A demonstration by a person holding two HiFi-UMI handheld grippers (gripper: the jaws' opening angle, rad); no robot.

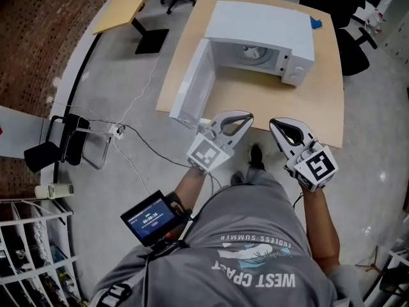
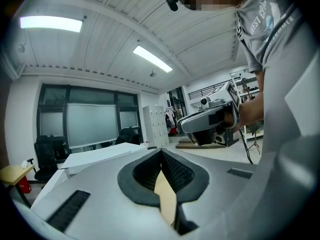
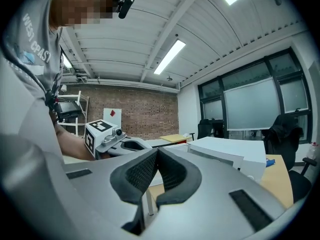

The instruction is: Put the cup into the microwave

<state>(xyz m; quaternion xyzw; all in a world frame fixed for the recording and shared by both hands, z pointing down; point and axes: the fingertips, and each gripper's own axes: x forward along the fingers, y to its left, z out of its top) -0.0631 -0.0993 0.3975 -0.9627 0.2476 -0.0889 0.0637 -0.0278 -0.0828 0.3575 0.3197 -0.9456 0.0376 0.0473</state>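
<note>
The left claw (image 1: 246, 116) and the right claw (image 1: 275, 124) are both clenched on nothing, at the near edge of the table (image 1: 319, 107). I see no cup clearly. A round shape inside the open microwave (image 1: 268, 27) may be it, so it is better to confirm this first.

At twelve o'clock from both grippers in the head view, a bare strip of the table (image 1: 255, 101) runs open right up to the mouth of the microwave (image 1: 268, 27). The swung-out door (image 1: 192, 85) juts toward the table's near edge at eleven o'clock from the left gripper (image 1: 245, 116) and walls off that side. From one to three o'clock of the right gripper (image 1: 277, 124) the tabletop lies bare out to its edge, and office chairs (image 1: 351, 50) crowd the far side at one o'clock.
</note>
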